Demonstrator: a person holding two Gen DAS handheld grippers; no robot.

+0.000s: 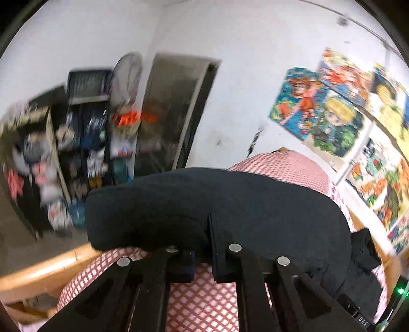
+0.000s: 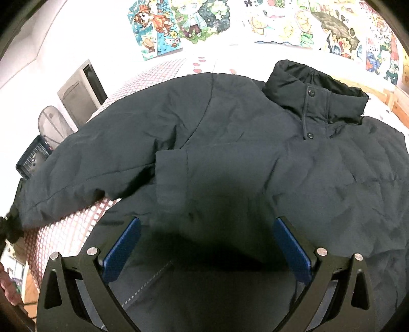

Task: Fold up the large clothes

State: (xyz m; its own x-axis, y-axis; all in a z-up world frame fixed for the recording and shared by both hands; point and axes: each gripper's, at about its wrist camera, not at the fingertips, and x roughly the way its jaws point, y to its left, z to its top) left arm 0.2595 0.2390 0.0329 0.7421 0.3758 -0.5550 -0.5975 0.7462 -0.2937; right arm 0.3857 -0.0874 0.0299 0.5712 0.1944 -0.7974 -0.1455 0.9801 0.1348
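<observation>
The left gripper, fingers narrowed on the cuff end of the dark navy padded jacket's sleeve, is nearer than the wide-open right gripper, the sleeve running away ahead.

Left wrist view: far-left shelves motion-blurred, contents unreadable. Sleeve hides left gripper fingertips (grip itself unseen). Right wrist view: jacket cut off at right and near edges.

Jacket spread on checked bedsheet, collar toward postered wall, sleeve lying left
</observation>
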